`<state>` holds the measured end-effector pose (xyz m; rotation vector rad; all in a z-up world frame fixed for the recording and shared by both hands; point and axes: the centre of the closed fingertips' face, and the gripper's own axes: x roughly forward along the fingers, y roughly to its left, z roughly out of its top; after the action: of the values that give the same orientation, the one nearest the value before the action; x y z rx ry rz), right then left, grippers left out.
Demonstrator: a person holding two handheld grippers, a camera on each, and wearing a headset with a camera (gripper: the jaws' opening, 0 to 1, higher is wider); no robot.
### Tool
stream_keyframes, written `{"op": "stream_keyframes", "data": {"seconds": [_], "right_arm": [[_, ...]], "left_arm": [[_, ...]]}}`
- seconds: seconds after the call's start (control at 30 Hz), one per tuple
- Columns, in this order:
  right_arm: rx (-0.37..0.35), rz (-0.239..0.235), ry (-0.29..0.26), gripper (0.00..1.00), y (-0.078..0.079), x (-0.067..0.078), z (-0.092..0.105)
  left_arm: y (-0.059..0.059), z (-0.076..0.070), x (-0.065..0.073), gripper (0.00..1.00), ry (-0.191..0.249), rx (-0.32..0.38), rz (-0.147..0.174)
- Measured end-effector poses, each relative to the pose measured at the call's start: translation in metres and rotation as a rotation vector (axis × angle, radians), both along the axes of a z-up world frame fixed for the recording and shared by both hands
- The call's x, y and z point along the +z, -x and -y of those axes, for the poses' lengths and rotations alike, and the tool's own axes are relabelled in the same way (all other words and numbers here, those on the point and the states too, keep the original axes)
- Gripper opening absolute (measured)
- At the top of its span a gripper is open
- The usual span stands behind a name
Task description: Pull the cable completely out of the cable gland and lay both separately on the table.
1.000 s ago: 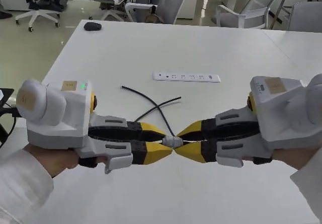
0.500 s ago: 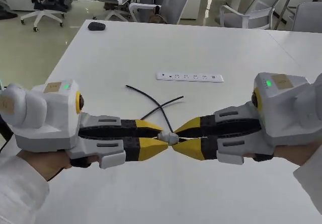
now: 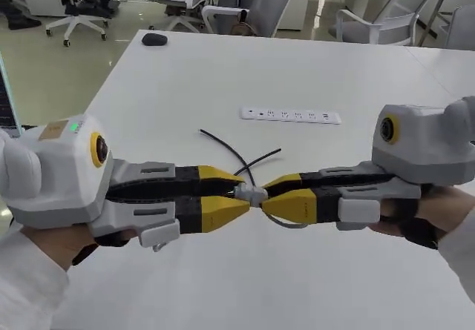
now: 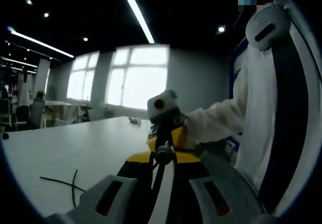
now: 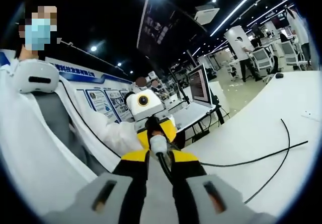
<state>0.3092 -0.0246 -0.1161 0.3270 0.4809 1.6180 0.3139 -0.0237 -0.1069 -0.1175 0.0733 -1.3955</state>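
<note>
Left hand-held gripper [image 3: 245,197] and right hand-held gripper [image 3: 266,198] are meeting tip to tip over the bench [image 3: 223,70] in the head view. Between them we are seeing the pale cable gland [image 3: 254,194]. The left jaws are closing on it, and the right jaws are pinching shut just beside it, on what we are taking for the cable [image 3: 226,148]. Its black lengths are crossing on the bench behind the tips, and a grey loop is hanging under the right jaws. A power strip [image 3: 291,114] is lying well apart, further back.

In the left gripper view, our left hand-held gripper [image 4: 162,157] is clamping the cable gland [image 4: 164,153], with the right hand-held gripper [image 4: 162,139] facing it. The cable [image 4: 60,182] is trailing on the bench [image 4: 75,143].

In the right gripper view, our right hand-held gripper [image 5: 158,156] is gripping a dark strand that is running back from the cable gland [image 5: 158,144]. The left hand-held gripper [image 5: 157,129] is sitting right behind it, and the cable [image 5: 261,156] is curving across the bench [image 5: 261,128].

We are judging the pull as hardly begun, since the two parts are not yet separate. Next we are needing a straight pull apart along the gland's axis, both grips firm, with the long tail free to slide through.
</note>
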Motion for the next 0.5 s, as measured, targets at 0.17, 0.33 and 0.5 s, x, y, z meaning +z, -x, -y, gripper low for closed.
{"op": "stream_keyframes", "data": {"seconds": [0.17, 0.33, 0.5], "right_arm": [[0.02, -0.043, -0.009, 0.12, 0.0043, 0.0004, -0.0045], [0.01, -0.119, 0.005, 0.11, 0.0033, 0.0003, -0.0047], [-0.018, -0.04, 0.053, 0.09, 0.002, 0.0012, -0.0037]], "left_arm": [[0.0007, -0.0002, -0.0017, 0.15, -0.014, -0.003, 0.009], [-0.0002, -0.0012, -0.0027, 0.16, -0.017, 0.002, -0.004], [-0.0019, -0.0012, -0.0043, 0.15, -0.032, 0.012, -0.026]]}}
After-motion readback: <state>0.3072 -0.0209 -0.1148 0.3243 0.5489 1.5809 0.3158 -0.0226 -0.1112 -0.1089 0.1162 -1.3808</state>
